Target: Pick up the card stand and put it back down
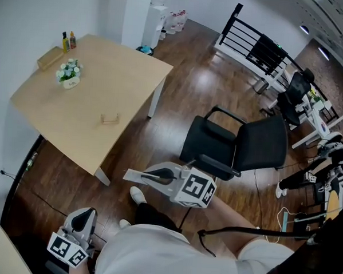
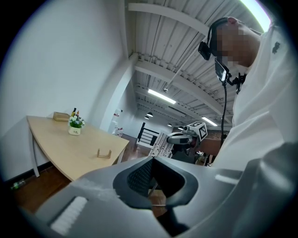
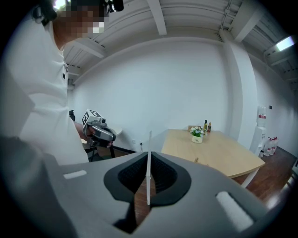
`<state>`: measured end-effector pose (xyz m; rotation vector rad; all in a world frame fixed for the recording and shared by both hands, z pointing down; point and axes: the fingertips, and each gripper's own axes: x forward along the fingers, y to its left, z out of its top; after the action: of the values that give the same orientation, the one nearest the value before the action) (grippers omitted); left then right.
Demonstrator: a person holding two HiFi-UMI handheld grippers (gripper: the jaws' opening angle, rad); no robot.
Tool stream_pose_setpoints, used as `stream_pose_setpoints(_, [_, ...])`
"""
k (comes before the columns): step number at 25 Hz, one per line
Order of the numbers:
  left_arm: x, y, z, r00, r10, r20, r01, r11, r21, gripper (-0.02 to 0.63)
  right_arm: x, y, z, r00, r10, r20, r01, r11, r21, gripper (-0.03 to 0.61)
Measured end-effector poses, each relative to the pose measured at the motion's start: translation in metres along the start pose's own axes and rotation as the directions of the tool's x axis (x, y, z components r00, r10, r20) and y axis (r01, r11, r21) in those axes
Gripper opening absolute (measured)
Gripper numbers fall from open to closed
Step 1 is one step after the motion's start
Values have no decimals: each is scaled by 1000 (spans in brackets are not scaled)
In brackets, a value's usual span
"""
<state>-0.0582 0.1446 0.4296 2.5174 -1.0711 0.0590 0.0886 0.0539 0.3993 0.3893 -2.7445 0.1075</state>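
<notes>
Card stand out of reach on the table; both tongs closed, the right one pinching a card.

The card stand [image 1: 110,119] sits alone near the front edge of the table [image 1: 123,68], well apart from me. It is a small wooden piece and looks light, stiff and sturdy. I'd pinch across its low base, gently, since it may skate on the smooth top. The left tongs [image 2: 151,183] are closed on nothing. The right tongs [image 3: 148,179] are clamped on a thin white card [image 3: 149,148], seen edge-on, which I judge would hamper a grip. The flower pot [image 1: 68,74], bottles [image 1: 69,40] and wooden box [image 1: 49,57] stand well behind the stand. An office chair [image 1: 240,146] is beside my path.
</notes>
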Motion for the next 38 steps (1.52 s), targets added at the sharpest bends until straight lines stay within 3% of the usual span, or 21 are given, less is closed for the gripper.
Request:
stream_pose_setpoints(9, [2, 33, 17, 996, 91, 24, -91, 996, -9, 2, 29, -54, 13, 999, 46, 1, -46, 999, -26, 20])
stream_pose_setpoints(21, [34, 87, 69, 975, 210, 71, -210, 978, -8, 2, 85, -179, 38, 993, 117, -33, -119, 990, -82, 20])
stream_pose_setpoints(31, [54, 122, 83, 951, 303, 58, -300, 952, -61, 2, 148, -264, 28, 980, 177, -89, -184, 980, -77, 20])
stream_pose_setpoints(38, [63, 138, 90, 923, 382, 54, -376, 921, -98, 2, 196, -305, 12, 966, 234, -114, -242, 968, -66, 20])
